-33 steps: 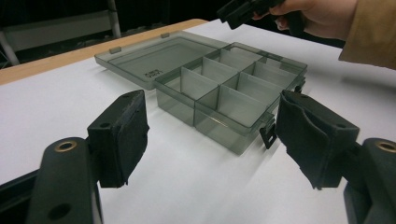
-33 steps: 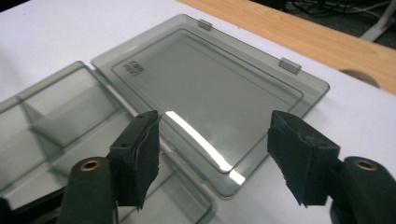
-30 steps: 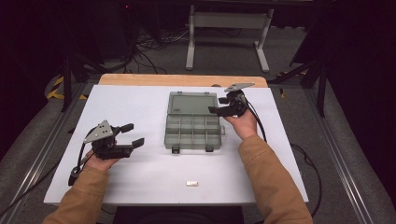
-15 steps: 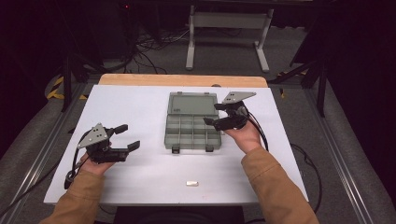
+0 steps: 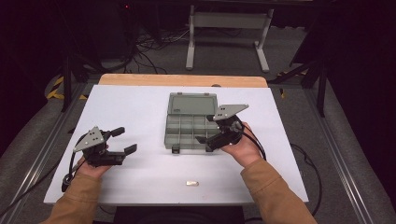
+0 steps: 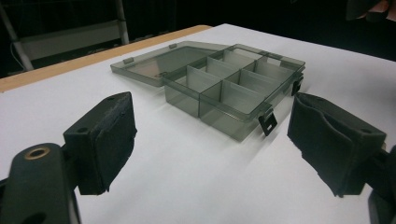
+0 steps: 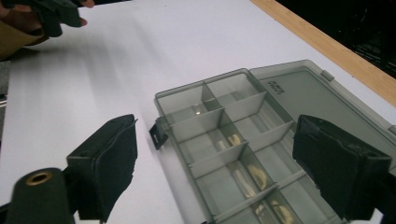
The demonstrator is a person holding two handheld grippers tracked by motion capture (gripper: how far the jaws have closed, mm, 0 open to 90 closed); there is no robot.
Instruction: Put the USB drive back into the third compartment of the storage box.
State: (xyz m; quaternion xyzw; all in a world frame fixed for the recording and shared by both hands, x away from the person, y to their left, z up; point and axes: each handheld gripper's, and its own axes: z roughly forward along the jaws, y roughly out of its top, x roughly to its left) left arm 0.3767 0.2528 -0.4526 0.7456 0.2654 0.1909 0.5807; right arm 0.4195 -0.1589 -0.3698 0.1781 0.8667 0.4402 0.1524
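A white bench (image 5: 140, 107) with a wooden strip along its far edge is set in a dark room; grey carpet, cables and a metal stand are seen beyond it. One smoky-grey compartment box (image 5: 189, 128) is placed at the bench's centre, its lid laid open flat on the far side, and eight compartments are counted in it. One small pale piece (image 5: 192, 183) is seen on the near edge of the bench, well apart from the box. Two tools are held by a person in tan sleeves. The left tool (image 5: 122, 140) is kept at the near left, jaws wide apart and empty. The right tool (image 5: 208, 134) is held at the box's near right corner; its jaws have just been opening, and nothing is gripped.
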